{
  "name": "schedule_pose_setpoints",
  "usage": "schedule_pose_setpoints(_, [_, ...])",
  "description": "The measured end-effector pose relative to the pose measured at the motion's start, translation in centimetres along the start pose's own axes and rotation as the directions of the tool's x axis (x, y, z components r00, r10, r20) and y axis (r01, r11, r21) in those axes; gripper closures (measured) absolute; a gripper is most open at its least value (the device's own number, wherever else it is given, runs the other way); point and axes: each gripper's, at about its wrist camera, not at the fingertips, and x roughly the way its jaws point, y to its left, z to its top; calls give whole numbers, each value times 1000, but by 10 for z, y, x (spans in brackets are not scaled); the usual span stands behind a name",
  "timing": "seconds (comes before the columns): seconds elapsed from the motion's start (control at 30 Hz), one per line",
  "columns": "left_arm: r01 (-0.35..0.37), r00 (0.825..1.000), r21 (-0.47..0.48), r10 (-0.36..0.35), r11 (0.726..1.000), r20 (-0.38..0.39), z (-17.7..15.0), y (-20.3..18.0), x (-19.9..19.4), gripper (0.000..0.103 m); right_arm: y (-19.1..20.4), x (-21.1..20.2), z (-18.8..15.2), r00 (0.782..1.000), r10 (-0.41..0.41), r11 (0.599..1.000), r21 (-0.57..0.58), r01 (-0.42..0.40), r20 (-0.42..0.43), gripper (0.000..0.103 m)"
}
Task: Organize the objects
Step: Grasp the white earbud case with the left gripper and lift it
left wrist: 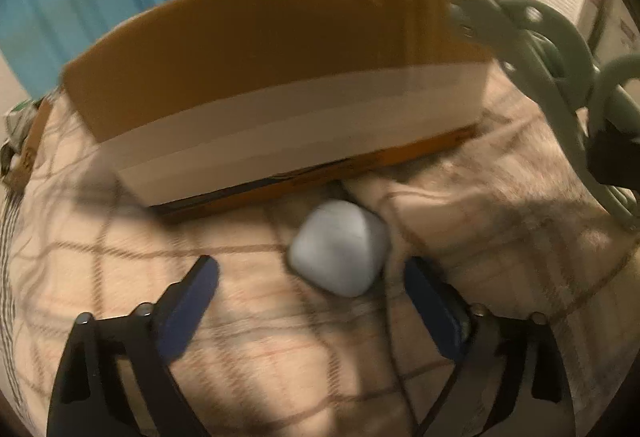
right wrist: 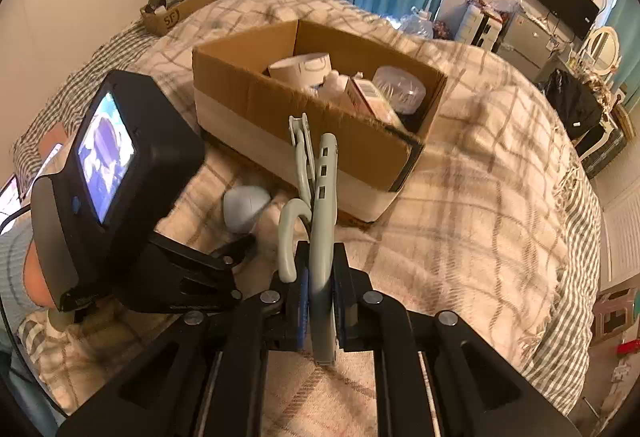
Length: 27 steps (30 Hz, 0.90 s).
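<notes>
A pale grey rounded object (left wrist: 340, 252) lies on the plaid blanket just in front of an open cardboard box (left wrist: 280, 85). My left gripper (left wrist: 310, 291) is open, its blue pads either side of and just short of the object. The object also shows in the right wrist view (right wrist: 245, 212), left of the box (right wrist: 320, 117). My right gripper (right wrist: 320, 301) is shut on pale green plastic hangers (right wrist: 320, 205), held upright near the box's front wall. The hangers also show at the right of the left wrist view (left wrist: 540, 69).
The box holds a paper roll (right wrist: 302, 71), a small carton (right wrist: 362, 93) and a clear lidded tub (right wrist: 400, 87). A smaller cardboard box of items (right wrist: 176, 7) stands at the bed's far left. The left gripper's camera body (right wrist: 120, 173) is close on the right gripper's left.
</notes>
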Motion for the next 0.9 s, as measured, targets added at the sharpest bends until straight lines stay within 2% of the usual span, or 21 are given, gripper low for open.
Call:
schedule_pose_setpoints(0.13, [53,998,-5,-53,999,-15,6,0,10,13,-2,4,-3,1000,14,1000,9,-14,-4,94])
schedule_pose_setpoints(0.2, [88,996,-13,-88,996,-27,9,1,15,18,-1,5,-4,1000,14,1000,8,-14,-7,94])
schedule_pose_setpoints(0.27, [123,992,0,-123,992,-33,8,-2,14,39,-1,5,-4,1000,16,1000,12,-16,-8,94])
schedule_pose_setpoints(0.33, [125,992,27,-124,992,-36,5,-7,11,50,0,4,-5,1000,15,1000,18,-15,-8,94])
schedule_pose_setpoints(0.47, [102,994,47,-100,994,-38,0,-10,3,51,2,0,-7,1000,4,1000,18,-4,-5,94])
schedule_pose_setpoints(0.7, [104,995,31,-104,994,-8,-9,-5,-31,51,11,-19,-10,1000,-14,1000,10,14,15,94])
schedule_pose_setpoints(0.9, [112,990,12,-113,994,90,-19,0,-76,51,21,-39,-10,999,-30,1000,-6,30,42,94])
